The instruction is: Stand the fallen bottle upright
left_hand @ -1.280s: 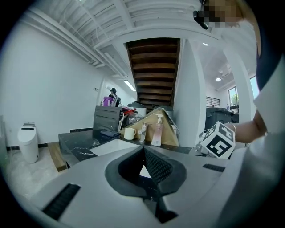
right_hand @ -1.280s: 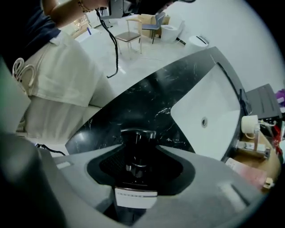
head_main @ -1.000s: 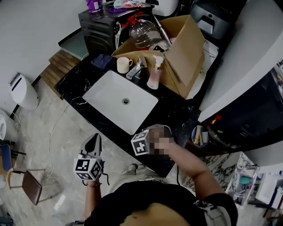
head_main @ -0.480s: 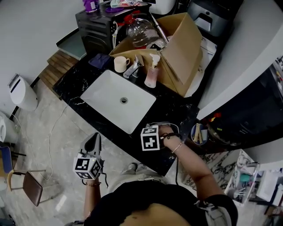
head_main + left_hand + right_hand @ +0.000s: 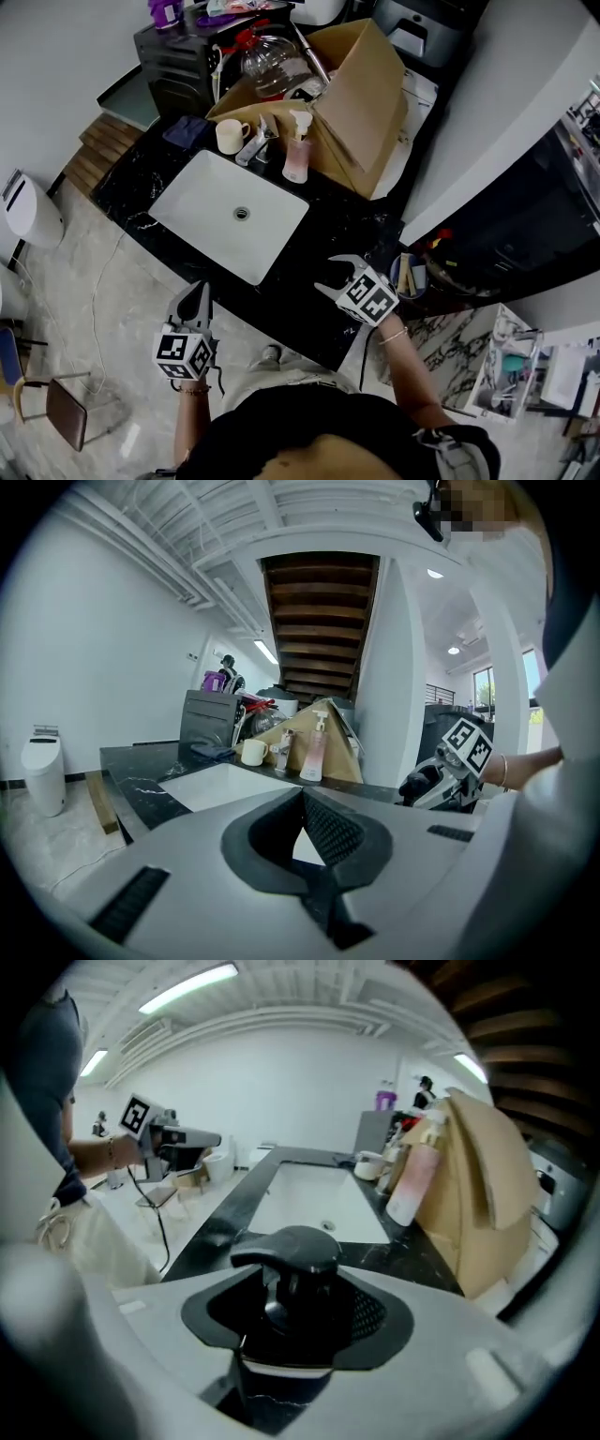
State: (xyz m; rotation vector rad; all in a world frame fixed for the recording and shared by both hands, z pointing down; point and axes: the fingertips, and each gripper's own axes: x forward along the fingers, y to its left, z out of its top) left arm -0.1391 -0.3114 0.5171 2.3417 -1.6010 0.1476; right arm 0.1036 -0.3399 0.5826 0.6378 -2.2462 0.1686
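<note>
Black pump bottle (image 5: pixel 286 1265) sits pinched between the jaws of our right gripper (image 5: pixel 338 276), pump head facing its camera, over the dark marble counter (image 5: pixel 314 239) near the white sink (image 5: pixel 211 211). Our left gripper (image 5: pixel 194 302) hangs beyond the counter's edge, jaws pressed together.

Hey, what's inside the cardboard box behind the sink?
A clear glass jug with a red top shows in the open top of the box. The box's walls and flaps cover whatever lies lower down inside.
</note>
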